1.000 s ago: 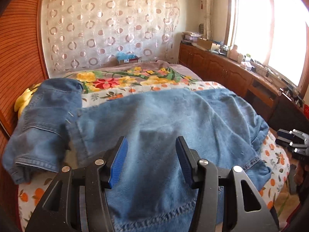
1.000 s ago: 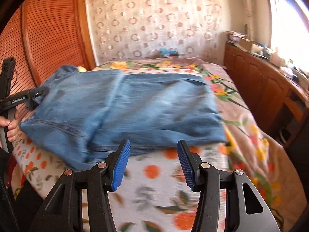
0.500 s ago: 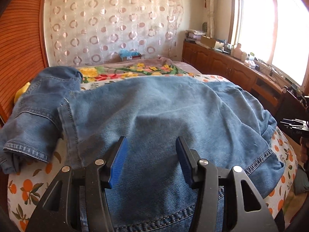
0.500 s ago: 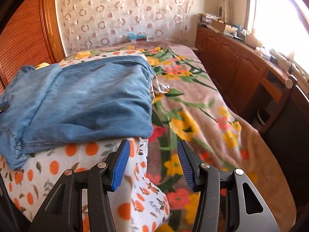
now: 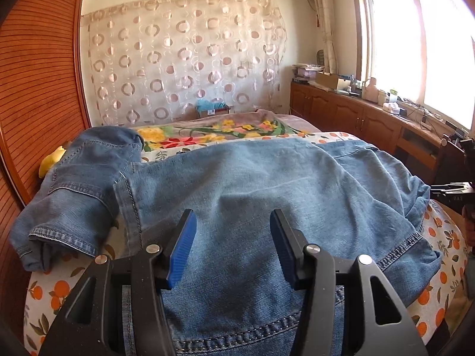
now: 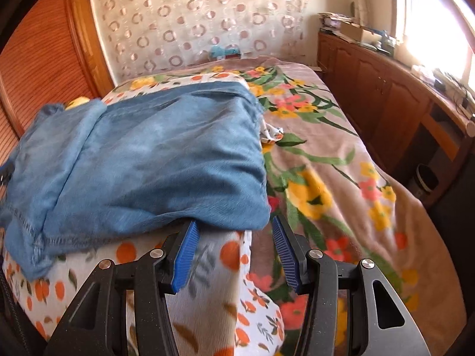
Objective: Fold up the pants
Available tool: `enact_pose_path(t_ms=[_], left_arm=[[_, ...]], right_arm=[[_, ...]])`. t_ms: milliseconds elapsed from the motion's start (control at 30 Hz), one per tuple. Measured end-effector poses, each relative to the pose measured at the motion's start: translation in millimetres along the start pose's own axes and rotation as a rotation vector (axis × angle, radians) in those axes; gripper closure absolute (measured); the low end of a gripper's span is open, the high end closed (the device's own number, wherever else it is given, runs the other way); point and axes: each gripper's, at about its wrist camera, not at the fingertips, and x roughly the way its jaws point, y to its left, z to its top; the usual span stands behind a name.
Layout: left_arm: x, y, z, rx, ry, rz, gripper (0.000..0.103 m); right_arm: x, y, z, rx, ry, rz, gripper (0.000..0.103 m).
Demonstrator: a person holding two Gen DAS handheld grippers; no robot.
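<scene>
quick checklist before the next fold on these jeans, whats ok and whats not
1. Left gripper open and empty, above the denim: ok.
2. Right gripper open and empty, at the near corner of the jeans: ok.
3. Jeans lying flat: not ok, one leg is bunched at the left.
4. Jeans fully on the orange-print sheet: cannot tell, the edge nearest the left gripper is cut off.
5. Right fingers around fabric: not ok, the corner lies just beyond the blue pads.

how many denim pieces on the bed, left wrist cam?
2: small folded jeans at the bed's left edge by the wooden wall; larger denim piece spread across the middle, under the open left gripper. More may be hidden beneath.
</scene>
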Motion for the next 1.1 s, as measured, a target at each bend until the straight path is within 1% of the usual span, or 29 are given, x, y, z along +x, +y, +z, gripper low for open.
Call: enact_pose_path(t_ms=[133, 167, 233, 300, 400, 600, 667, 733, 867, 1000, 1100], left_arm=[[-0.4, 0.3, 0.3, -0.006, -0.009, 0.003, 0.050], [-0.5, 0.3, 0.3, -0.008, -0.011, 0.003, 0.050], [0.0, 0.0, 0.2, -0.010, -0.010, 0.005, 0.050], [-0.8, 1.2, 0.2, -0.009, -0.012, 0.006, 0.050], [-0.7, 1.9, -0.3, -0.014, -0.015, 0.007, 0.050], [-1.3, 9.0, 0.1, -0.050, -0.015, 0.016, 0.050], [-3.2, 11.5, -0.5, -0.067, -0.016, 0.009, 0.050], [-6.2, 13.6, -1.5, -0.071, -0.018, 0.009, 0.050], [-16.0, 18.1, -5.4, -0.060, -0.008, 0.042, 0.050], [-34.1, 30.6, -8.2, -0.081, -0.016, 0.058, 0.050], [-46.2, 42.8, -8.5, -0.103, -0.020, 0.071, 0.050]], right_arm=[[4.6, -5.6, 4.0, 0.038, -0.015, 0.004, 0.051], [4.2, -4.3, 4.1, 0.037, -0.021, -0.003, 0.053], [2.4, -5.9, 3.3, 0.039, -0.025, -0.017, 0.064], [1.0, -4.1, 2.6, 0.045, -0.022, -0.001, 0.091], [-2.8, 2.5, 2.3, 0.049, -0.029, -0.012, 0.098], [-12.4, 16.4, 8.8, 0.063, -0.105, -0.014, 0.101], [-18.0, 22.1, 13.4, 0.067, -0.136, 0.002, 0.101], [-24.3, 29.8, 18.8, 0.067, -0.171, 0.037, 0.101], [-34.9, 56.9, 32.3, 0.040, -0.228, 0.116, 0.101], [-40.8, 101.8, 40.4, -0.017, -0.252, 0.215, 0.101], [-42.5, 143.3, 38.2, -0.077, -0.253, 0.299, 0.101]])
